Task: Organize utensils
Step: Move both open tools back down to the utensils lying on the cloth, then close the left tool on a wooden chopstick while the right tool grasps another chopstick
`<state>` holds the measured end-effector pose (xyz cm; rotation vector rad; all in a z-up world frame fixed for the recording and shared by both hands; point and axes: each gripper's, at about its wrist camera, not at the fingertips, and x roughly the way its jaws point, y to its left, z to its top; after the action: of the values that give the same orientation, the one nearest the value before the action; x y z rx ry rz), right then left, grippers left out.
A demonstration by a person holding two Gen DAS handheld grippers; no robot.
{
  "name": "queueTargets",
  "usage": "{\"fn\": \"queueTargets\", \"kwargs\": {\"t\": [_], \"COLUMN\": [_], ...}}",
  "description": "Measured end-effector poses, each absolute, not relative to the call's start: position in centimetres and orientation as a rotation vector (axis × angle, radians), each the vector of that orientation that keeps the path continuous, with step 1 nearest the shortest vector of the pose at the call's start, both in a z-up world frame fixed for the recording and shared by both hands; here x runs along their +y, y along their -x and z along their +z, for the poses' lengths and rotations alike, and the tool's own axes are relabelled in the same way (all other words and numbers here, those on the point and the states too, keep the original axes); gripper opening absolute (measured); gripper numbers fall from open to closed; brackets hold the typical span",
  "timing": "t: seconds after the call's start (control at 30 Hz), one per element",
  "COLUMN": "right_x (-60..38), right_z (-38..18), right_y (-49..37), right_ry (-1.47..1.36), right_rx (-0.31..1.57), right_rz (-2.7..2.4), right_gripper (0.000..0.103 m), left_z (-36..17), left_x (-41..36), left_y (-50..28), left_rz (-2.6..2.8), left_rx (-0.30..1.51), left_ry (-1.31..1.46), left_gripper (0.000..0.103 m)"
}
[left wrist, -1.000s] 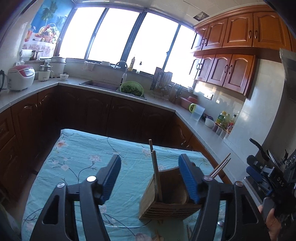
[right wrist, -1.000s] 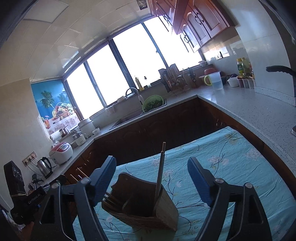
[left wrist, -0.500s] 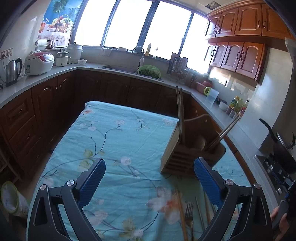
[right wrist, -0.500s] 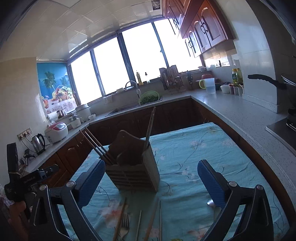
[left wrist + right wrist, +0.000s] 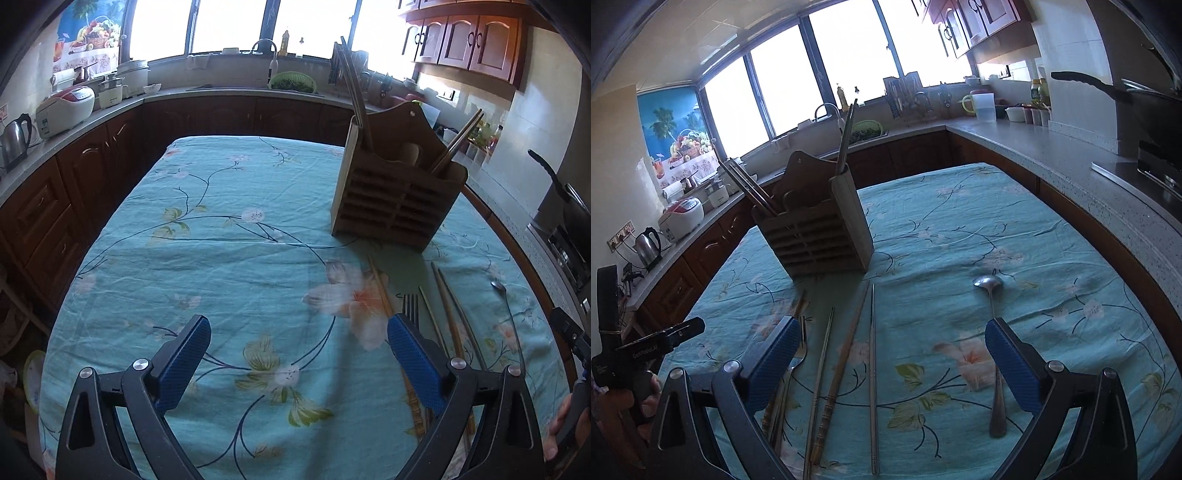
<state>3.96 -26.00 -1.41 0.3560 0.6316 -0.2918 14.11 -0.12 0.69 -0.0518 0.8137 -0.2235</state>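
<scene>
My left tool (image 5: 297, 345) is wide open and holds nothing. It hangs over the flowery blue cloth (image 5: 229, 251) on the desk. My right tool (image 5: 888, 347) is wide open too, with nothing in it. It hangs over the things that lie on the cloth.

Between the blue pads of my right tool lie long sticks side by side. There is a thin metal chopstick (image 5: 873, 376), a brown wooden chopstick (image 5: 842, 373) next to it, and another thin metal one (image 5: 820, 373). A fork (image 5: 798, 354) lies just beside my right tool's left pad. A metal spoon (image 5: 991, 332) lies near the other pad, with its round end away from me.

Past them stands the wooden utensil holder (image 5: 397, 192). It sits on the cloth, far from my left tool and off to its right. Some chopsticks (image 5: 750, 190) stick out of one end and lean over. More sticks (image 5: 846, 138) stand up tall at the other end.
</scene>
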Motion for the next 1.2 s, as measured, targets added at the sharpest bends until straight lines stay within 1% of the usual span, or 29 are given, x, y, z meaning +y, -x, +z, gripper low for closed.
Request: {"fn": "queueTargets", "kwargs": {"t": [0.2, 0.27, 0.37, 0.43, 0.47, 0.5, 0.53, 0.57, 0.6, 0.63, 0.7, 0.8, 0.87, 0.93, 1.07, 1.2], "right_x": [-25.8, -25.8, -25.9, -26.0, -26.1, -26.1, -26.1, -26.2, -26.3, -26.4, -26.6, -26.7, -26.9, -27.0, -26.9, -26.3], "right_z": [-2.2, -2.4, -3.0, -3.4, -3.7, -3.9, -4.2, -4.6, -5.0, -5.3, -6.0, -6.7, -7.1, -7.5, -8.2, -8.4], "right_y": [-5.6, -6.3, -7.6, -8.7, -9.2, -9.7, -10.4, -10.9, -11.5, -12.0, -13.0, -14.1, -14.8, -15.4, -16.6, -17.7], "right_ry": [-0.344, -0.342, -0.341, -0.343, -0.344, -0.344, -0.341, -0.338, -0.341, -0.346, -0.353, -0.34, -0.331, -0.319, -0.283, -0.216], "right_rx": [0.675, 0.695, 0.734, 0.767, 0.784, 0.799, 0.817, 0.833, 0.845, 0.86, 0.885, 0.91, 0.925, 0.941, 0.975, 0.987], "right_rz": [-0.27, -0.262, -0.247, -0.235, -0.229, -0.223, -0.217, -0.211, -0.203, -0.196, -0.186, -0.179, -0.176, -0.175, -0.172, -0.179], "right_gripper": [0.1, 0.097, 0.084, 0.069, 0.066, 0.061, 0.056, 0.053, 0.049, 0.043, 0.034, 0.033, 0.031, 0.028, 0.022, 0.02], "left_z": [0.2, -0.1, -0.6, -0.6, -0.7, -0.7, -0.8, -0.9, -1.1, -1.3, -1.9, -2.7, -3.2, -3.8, -5.5, -6.1], "left_x": [-0.8, -1.1, -1.8, -2.3, -2.6, -3.0, -3.5, -4.0, -4.5, -5.0, -5.8, -7.0, -7.8, -8.6, -9.9, -11.0], "left_y": [-15.5, -16.1, -17.4, -18.3, -18.8, -19.3, -19.9, -20.4, -21.1, -21.7, -23.0, -24.7, -25.6, -26.5, -28.0, -28.8], "left_rz": [-0.231, -0.242, -0.265, -0.273, -0.277, -0.285, -0.297, -0.306, -0.314, -0.323, -0.335, -0.36, -0.374, -0.373, -0.374, -0.363], "left_rx": [0.842, 0.858, 0.883, 0.886, 0.887, 0.892, 0.898, 0.907, 0.916, 0.923, 0.949, 0.989, 1.008, 1.028, 1.075, 1.067], "left_ry": [0.054, 0.054, 0.057, 0.052, 0.046, 0.039, 0.034, 0.027, 0.02, 0.014, 0.004, -0.001, -0.015, -0.036, -0.065, -0.105], "left_gripper": [0.097, 0.097, 0.096, 0.093, 0.089, 0.086, 0.081, 0.077, 0.074, 0.072, 0.065, 0.058, 0.057, 0.053, 0.034, 0.033]}}
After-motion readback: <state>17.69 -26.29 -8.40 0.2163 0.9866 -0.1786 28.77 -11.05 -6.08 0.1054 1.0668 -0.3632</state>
